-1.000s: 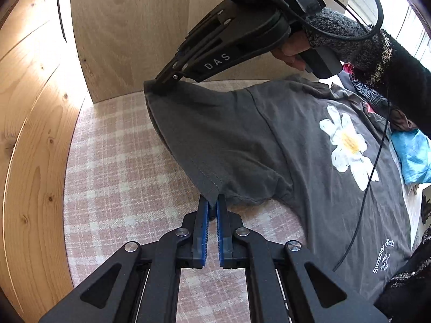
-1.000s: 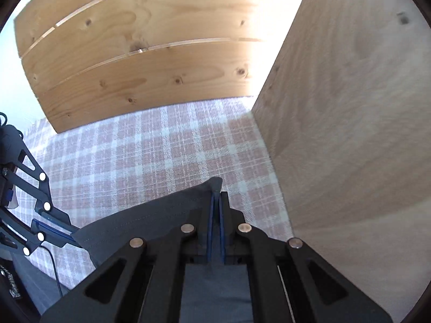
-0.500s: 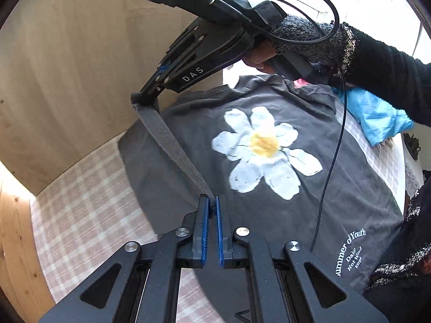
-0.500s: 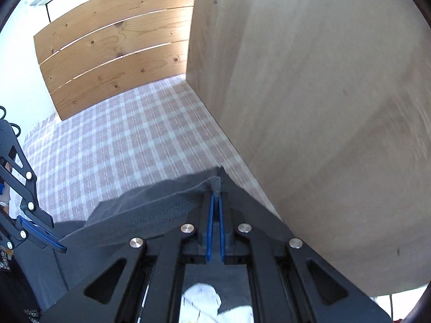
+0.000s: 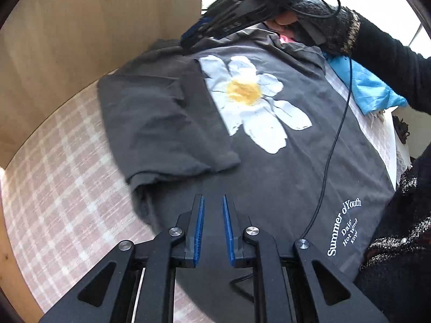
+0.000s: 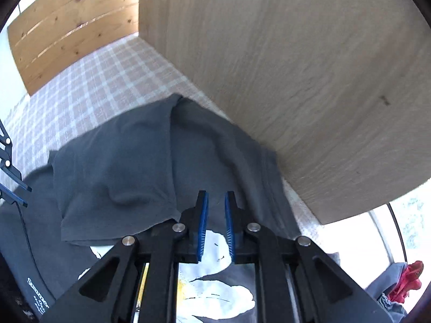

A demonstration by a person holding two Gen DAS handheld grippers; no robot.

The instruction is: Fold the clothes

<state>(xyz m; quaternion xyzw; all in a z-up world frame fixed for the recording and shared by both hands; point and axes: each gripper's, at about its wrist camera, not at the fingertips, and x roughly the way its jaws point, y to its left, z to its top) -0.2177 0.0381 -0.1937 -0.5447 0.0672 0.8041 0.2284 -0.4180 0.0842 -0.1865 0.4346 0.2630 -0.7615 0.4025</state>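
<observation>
Left wrist view shows our left gripper [image 5: 212,226] and right gripper [image 6: 216,223] both parted, empty. Sleeve [image 5: 161,123] lies folded at ten o'clock on the shirt [image 5: 282,175], flat on the checked cloth [image 5: 62,188]. Next, we judge, the other sleeve.

T-shirt [image 5: 269,167] lies on the checked cloth [image 5: 67,202]; its sleeve [image 5: 161,134] is folded over its body at 10 o'clock; wooden panel [image 5: 94,27] stands behind at 11; blue garment [image 5: 369,86] lies beside it at 2.
</observation>
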